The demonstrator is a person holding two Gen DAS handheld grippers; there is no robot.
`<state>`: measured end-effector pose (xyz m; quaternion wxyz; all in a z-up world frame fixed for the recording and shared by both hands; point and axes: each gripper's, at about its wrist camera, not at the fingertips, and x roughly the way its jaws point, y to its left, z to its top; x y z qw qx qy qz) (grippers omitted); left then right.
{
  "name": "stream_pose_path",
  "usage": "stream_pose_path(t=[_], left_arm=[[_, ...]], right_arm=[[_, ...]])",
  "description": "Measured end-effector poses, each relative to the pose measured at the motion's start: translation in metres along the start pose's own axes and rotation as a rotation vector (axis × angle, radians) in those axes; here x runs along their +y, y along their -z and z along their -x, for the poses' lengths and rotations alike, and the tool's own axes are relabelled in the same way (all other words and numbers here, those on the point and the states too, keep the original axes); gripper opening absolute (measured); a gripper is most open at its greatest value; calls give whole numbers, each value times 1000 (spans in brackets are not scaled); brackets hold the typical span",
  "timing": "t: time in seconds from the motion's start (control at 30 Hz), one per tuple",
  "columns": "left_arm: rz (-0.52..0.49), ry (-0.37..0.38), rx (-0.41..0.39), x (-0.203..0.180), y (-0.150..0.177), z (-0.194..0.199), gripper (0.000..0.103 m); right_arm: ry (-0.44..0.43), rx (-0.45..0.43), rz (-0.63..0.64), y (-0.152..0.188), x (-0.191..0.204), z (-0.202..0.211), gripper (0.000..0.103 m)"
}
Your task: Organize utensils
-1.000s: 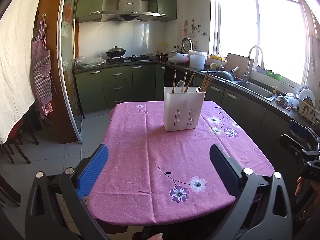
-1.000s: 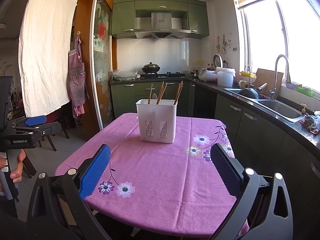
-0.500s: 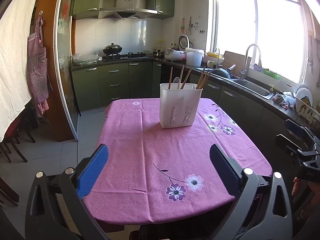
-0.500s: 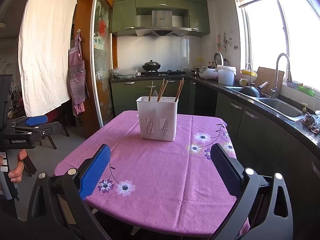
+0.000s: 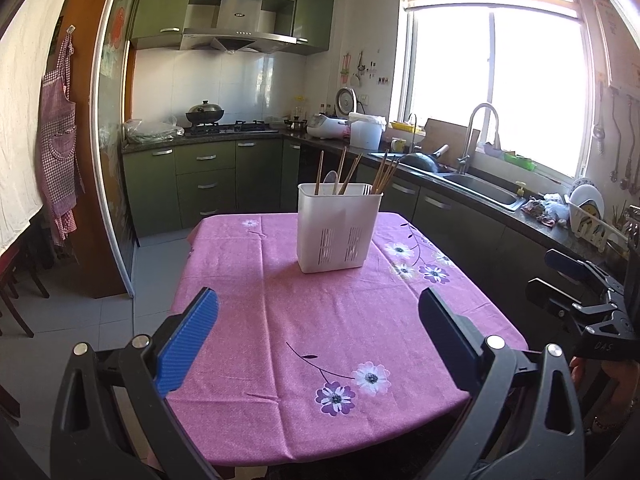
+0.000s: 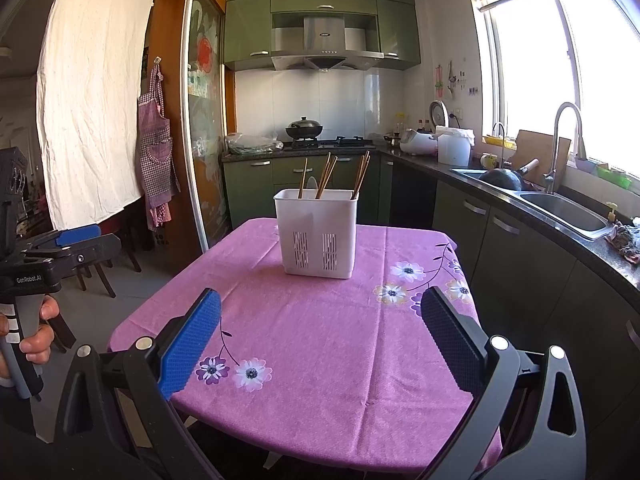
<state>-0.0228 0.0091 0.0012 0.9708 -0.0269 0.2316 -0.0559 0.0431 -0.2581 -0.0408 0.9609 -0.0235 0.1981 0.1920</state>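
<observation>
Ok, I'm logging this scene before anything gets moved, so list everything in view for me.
White slotted plastic utensil caddy: one, white, middle of table.
Brown wooden chopsticks: several, brown, upright in the caddy.
Pale spoon: one, whitish, in the caddy.
Pink floral tablecloth: one, pink, covering the table.
Black lidded wok: one, black, on the stove.
White rice cooker: one, white, on the counter.
Steel sink faucet: one, silver, by the window.
Checked apron: one, pink, hanging by the door.
Left gripper: blue pads, open.
Right gripper: blue pads, open.
</observation>
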Motion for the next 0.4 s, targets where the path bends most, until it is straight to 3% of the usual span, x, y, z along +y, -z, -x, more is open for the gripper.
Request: stream_pose_path(t=[0.27,0.4], left_arm=[[-40,-59,90,-5,7,-23,96],[-40,-127,105,-2,9,-34,96]], right_arm=[[-2,12,-5,3,-3,-6,98],[0,17,-6,4,-3,-9,98]])
